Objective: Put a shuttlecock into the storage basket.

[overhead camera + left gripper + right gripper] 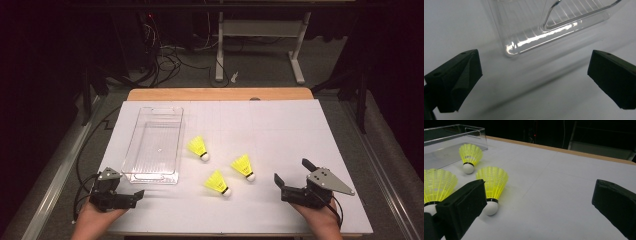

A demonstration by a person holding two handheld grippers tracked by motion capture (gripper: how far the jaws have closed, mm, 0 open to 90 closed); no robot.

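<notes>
- Three yellow shuttlecocks lie on the white tabletop, between the clear bin and the right hand-held gripper: the far shuttlecock just beside the bin, the near shuttlecock, and the right shuttlecock. All lie on their sides, corks toward the person.
- The bin holds nothing, so the work looks to be at its start, likely moving the shuttlecocks into it.
- The right hand-held gripper rests on the tabletop with jaws spread, nothing between them; the right shuttlecock is nearest it and seems the natural first pick.
- It would do well to close on the cork or the skirt's narrow base, gently, since the mesh skirt would likely crush or slip.
- The left hand-held gripper, jaws also spread and holding nothing, sits at the bin's near corner and could steady the bin.
</notes>
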